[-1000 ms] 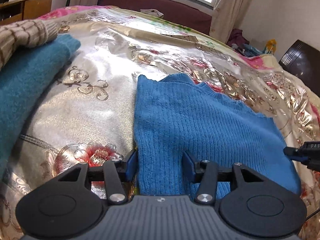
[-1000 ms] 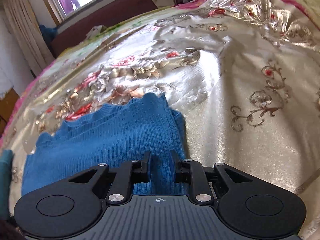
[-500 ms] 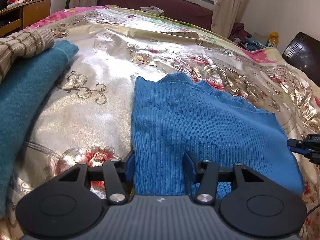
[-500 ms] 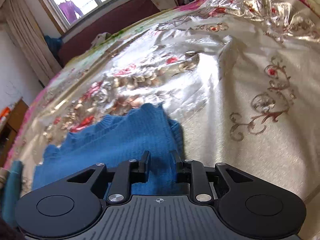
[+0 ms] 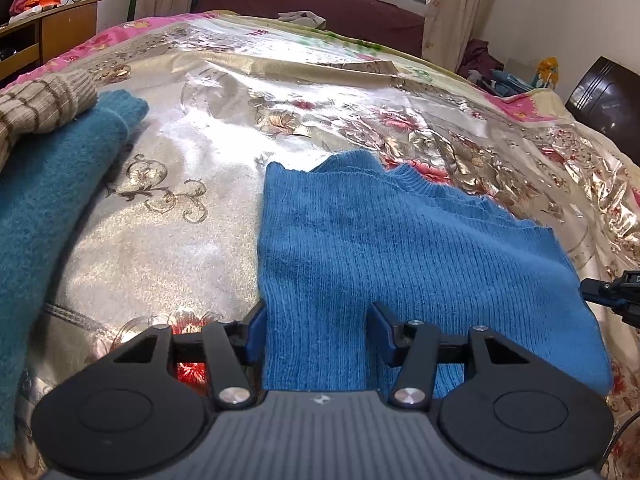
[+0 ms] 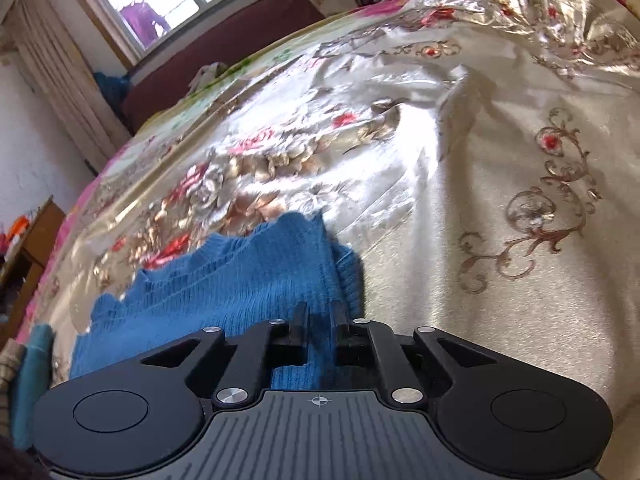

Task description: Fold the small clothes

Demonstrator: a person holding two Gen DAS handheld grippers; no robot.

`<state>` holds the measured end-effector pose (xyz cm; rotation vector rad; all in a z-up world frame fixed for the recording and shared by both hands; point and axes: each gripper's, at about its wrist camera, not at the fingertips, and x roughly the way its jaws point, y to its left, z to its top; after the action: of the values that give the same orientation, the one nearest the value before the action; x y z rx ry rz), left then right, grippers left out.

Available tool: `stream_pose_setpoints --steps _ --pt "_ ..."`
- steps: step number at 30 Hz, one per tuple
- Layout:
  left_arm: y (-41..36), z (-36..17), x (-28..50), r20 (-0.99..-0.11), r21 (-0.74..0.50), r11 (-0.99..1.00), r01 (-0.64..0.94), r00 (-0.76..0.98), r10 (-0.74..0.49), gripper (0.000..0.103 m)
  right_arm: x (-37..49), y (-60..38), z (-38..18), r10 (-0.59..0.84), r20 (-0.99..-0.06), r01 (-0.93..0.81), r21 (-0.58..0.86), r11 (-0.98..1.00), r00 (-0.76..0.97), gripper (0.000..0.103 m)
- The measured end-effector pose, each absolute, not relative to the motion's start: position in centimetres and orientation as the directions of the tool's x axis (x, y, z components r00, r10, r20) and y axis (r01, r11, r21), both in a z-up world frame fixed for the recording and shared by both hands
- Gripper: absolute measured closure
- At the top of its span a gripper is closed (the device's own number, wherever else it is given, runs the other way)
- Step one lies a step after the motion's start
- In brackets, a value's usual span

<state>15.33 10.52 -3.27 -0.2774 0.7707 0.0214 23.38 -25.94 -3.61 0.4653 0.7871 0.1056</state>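
A blue ribbed sweater [image 5: 400, 256] lies on the bed with its sides folded in, neckline at the far end. My left gripper [image 5: 316, 320] is open, its fingers straddling the near left corner of the sweater. My right gripper [image 6: 320, 320] has its jaws close together on the near right edge of the sweater [image 6: 240, 284]; its tip shows at the right edge of the left wrist view [image 5: 608, 294].
A shiny gold floral bedspread [image 5: 208, 152] covers the bed. A teal sweater [image 5: 48, 200] and a beige striped knit [image 5: 44, 104] lie at the left. A wooden desk [image 5: 60, 28] stands far left; a dark headboard [image 5: 608, 108] stands at the right.
Both grippers have risen and tilted back a little at the sweater's near edge. The right jaws have stayed narrow on the sweater. The left has stayed open.
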Motion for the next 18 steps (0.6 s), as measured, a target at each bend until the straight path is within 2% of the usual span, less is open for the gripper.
stream_pose_setpoints --steps 5,8,10,11,18 --pt "10.6 -3.1 15.5 -0.689 -0.236 0.964 -0.124 0.72 -0.076 0.047 24.2 -26.7 -4.3 0.289 -0.656 0.096 0.484 0.87 0.697 0.079" --pt "10.4 -2.9 15.6 -0.691 -0.229 0.965 -0.124 0.719 -0.072 0.046 24.6 -26.2 -4.7 0.312 -0.663 0.08 0.491 0.867 0.681 0.079" --pt "10.3 -2.8 15.7 -0.692 -0.221 0.968 -0.121 0.719 -0.068 0.046 24.5 -26.0 -4.6 0.304 -0.663 0.074 0.478 0.875 0.684 0.084" --pt "10.2 -2.6 15.7 -0.689 -0.221 0.968 -0.119 0.721 -0.069 0.046 24.4 -26.1 -4.4 0.3 -0.659 0.076 0.478 0.875 0.69 0.093" --pt "9.4 -1.1 15.9 -0.64 -0.224 0.971 -0.083 0.764 -0.083 0.046 22.9 -28.4 -2.7 0.274 -0.6 0.093 0.508 0.856 0.751 0.097"
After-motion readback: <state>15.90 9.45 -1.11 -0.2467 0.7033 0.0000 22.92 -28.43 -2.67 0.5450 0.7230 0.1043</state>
